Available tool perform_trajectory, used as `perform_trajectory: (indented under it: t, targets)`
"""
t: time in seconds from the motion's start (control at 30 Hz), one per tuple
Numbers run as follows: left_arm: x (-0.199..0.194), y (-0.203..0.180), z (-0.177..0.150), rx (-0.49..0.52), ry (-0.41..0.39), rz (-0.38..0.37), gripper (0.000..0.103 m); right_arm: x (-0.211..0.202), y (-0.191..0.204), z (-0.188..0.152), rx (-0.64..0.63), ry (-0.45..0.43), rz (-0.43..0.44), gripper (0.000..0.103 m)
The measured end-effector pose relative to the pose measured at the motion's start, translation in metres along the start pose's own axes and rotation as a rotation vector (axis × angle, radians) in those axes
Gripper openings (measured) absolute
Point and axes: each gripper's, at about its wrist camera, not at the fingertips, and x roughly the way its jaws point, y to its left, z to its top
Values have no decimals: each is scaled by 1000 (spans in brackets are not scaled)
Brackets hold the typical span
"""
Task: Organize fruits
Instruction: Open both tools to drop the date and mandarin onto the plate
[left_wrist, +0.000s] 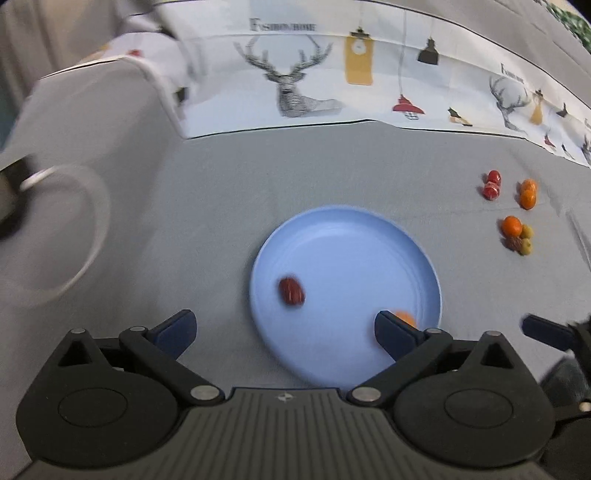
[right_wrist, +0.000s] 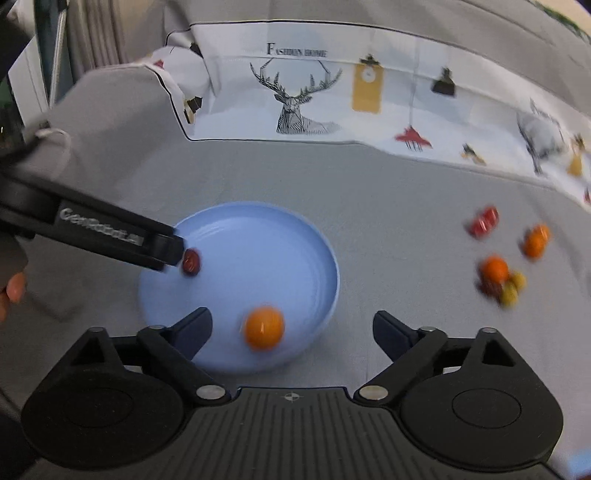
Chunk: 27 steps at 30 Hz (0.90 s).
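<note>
Left gripper (left_wrist: 284, 332) spread wide and empty, low over the near edge of the blue plate (left_wrist: 354, 236); right gripper (right_wrist: 291, 332) likewise parted, nothing held, its own view centred on the plate's near right rim. On the plate: one red date (left_wrist: 291, 290) toward the left side and one orange fruit (right_wrist: 265, 328) near the front, both blurred, possibly rolling, though not certain from these views. In the right wrist view, left gripper's tip just beside the date, touching or a hair apart, impossible to say.

Farther out, well to the right on the grey cloth (left_wrist: 207, 192): a pair of red fruits (left_wrist: 492, 184), a pair of small oranges (left_wrist: 528, 194), and a tight cluster of another orange (left_wrist: 511, 226), a brown date (left_wrist: 513, 243) and two green olives (left_wrist: 527, 238). At far left, a clear bowl (left_wrist: 62, 236), faint and hard to read. Behind, a white printed cloth (left_wrist: 332, 74) with a stag motif.

Risks from here, as judgement only:
- Orange on a shallow plate, close to the rim: liable to roll off if nudged by a fingertip or if the plate is bumped.
- Date beside the left tip: easily flicked across the plate by any sideways drift.
- Both grippers crowded over one plate: chance of a clash.
- Clustered fruit at right: small, round, touching; a pinch on one likely to scatter its neighbours across the cloth.
- Wrinkles in the cloth: possible snag for low fingers.
</note>
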Motion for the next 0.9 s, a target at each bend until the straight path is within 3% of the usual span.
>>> perform_trajectory:
  t: [0.2, 0.4, 0.9]
  targets:
    - [-57, -4, -42, 2, 13, 22, 103, -77, -1, -43, 53, -69, -19, 99]
    - [-107, -23, -55, 17, -70, -1, 103, -121, 2, -58, 50, -181, -34, 102]
    - [-174, -40, -85, 10, -193, 27, 103, -181, 11, -83, 12, -330, -16, 102]
